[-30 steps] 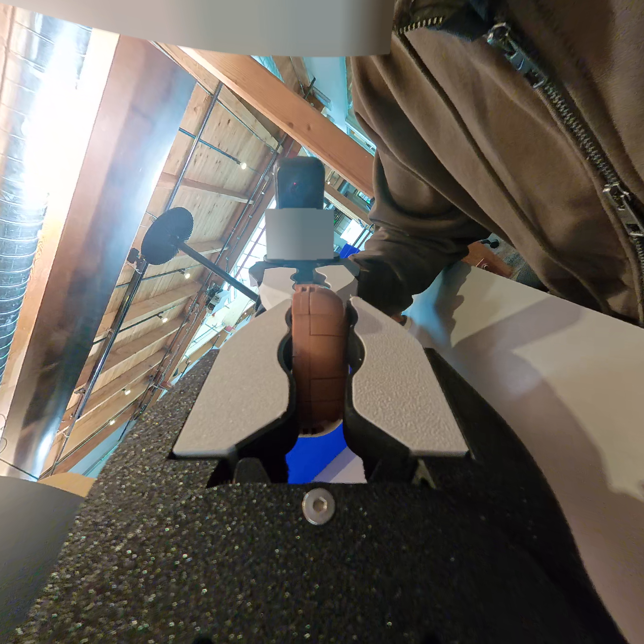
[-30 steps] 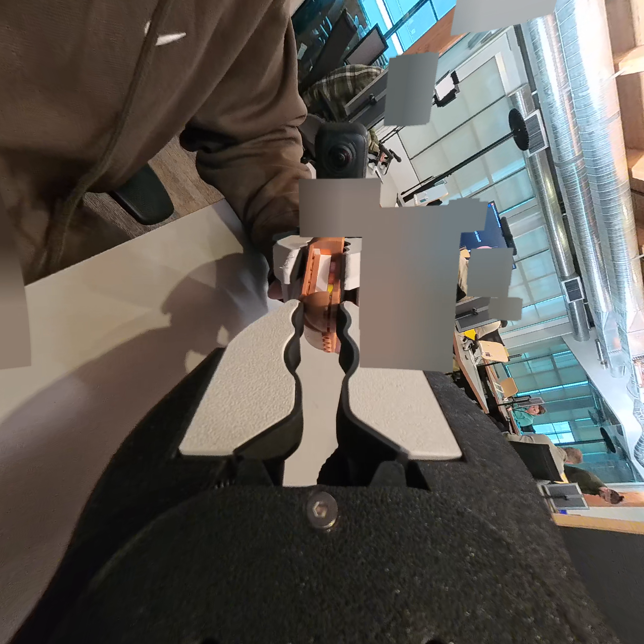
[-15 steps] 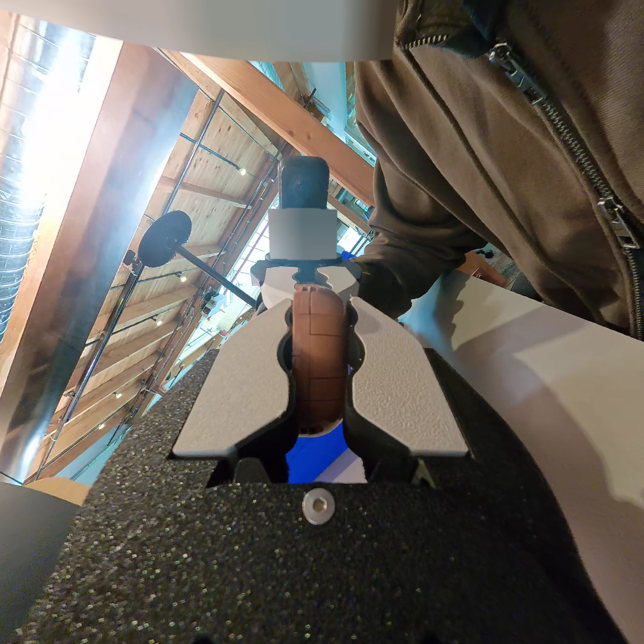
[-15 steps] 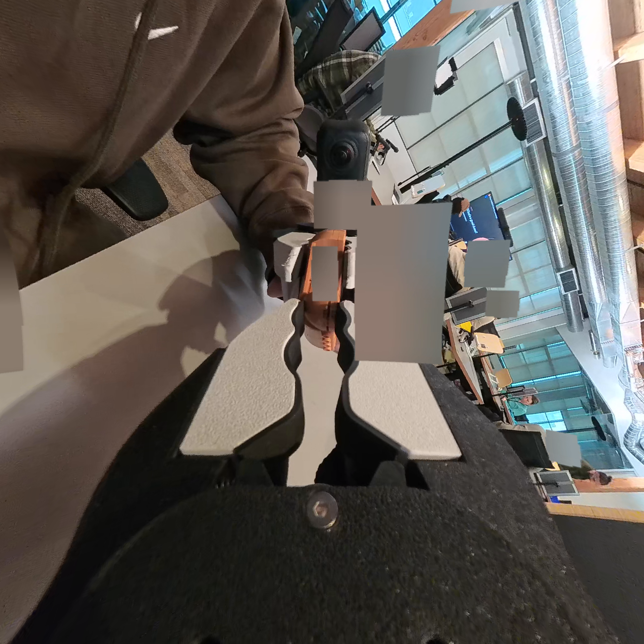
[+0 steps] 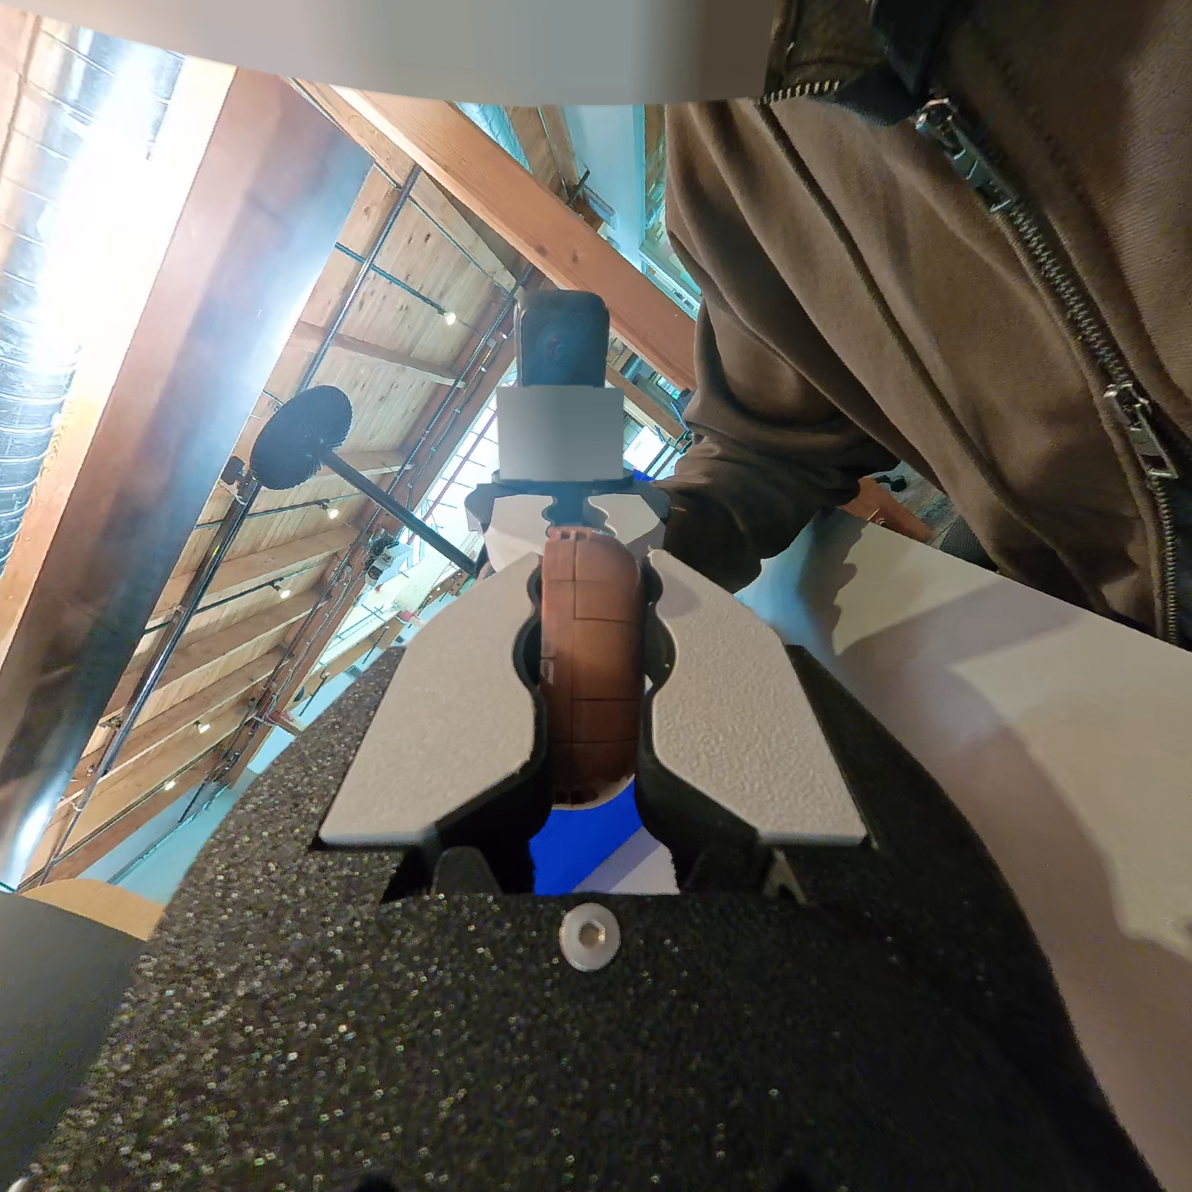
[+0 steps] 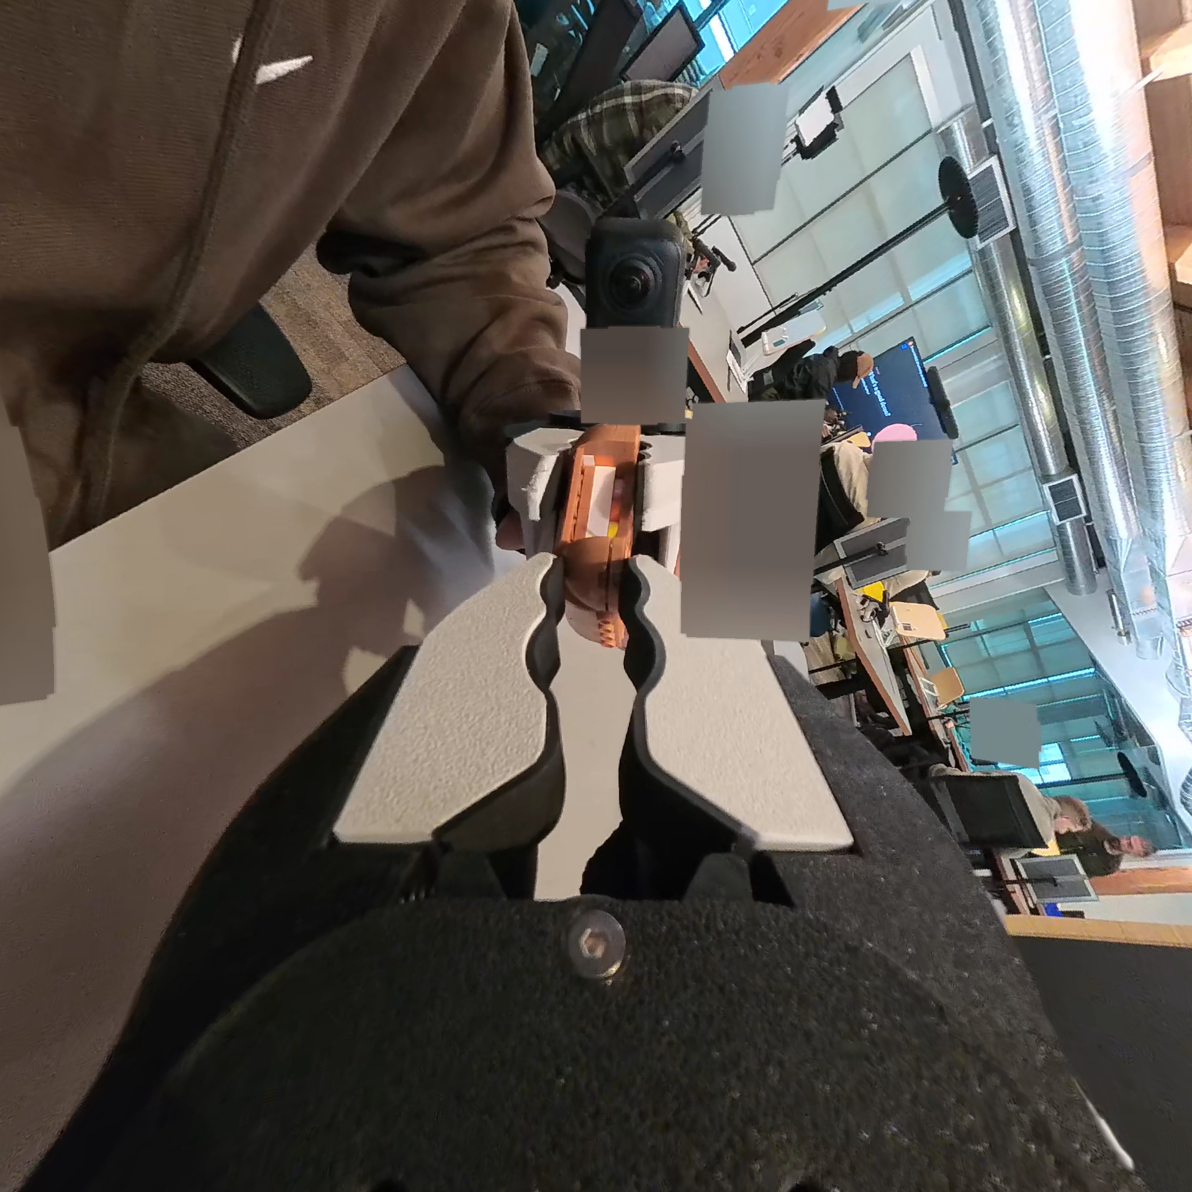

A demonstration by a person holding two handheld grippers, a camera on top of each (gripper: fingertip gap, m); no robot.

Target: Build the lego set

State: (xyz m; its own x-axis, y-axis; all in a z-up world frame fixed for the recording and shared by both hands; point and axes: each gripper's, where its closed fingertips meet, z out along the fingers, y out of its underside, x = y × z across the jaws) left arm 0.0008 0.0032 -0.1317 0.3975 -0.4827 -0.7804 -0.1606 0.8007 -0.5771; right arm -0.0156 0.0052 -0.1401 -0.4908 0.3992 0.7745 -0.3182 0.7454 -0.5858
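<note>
A brown lego build (image 5: 590, 677) with a rounded back is held in the air between both grippers, which face each other. My left gripper (image 5: 592, 567) is shut on its sides, deep between the fingers. In the right wrist view the build (image 6: 596, 509) shows white and yellow parts inside, and its near end sits between the tips of my right gripper (image 6: 592, 571), which is shut on it. The right gripper (image 5: 571, 516) also shows at the build's far end in the left wrist view. The left gripper (image 6: 593, 480) shows behind the build in the right wrist view.
A white table (image 5: 967, 696) lies under the grippers and also shows in the right wrist view (image 6: 193, 613). The person's brown jacket (image 5: 935, 290) is close by. A blue thing (image 5: 580, 845) shows below the build. Desks and people (image 6: 903, 613) are far behind. Left and right tips are no more than a few centimetres apart.
Both grippers and the build have shifted and tilted a little together. The holds on the build look unchanged.
</note>
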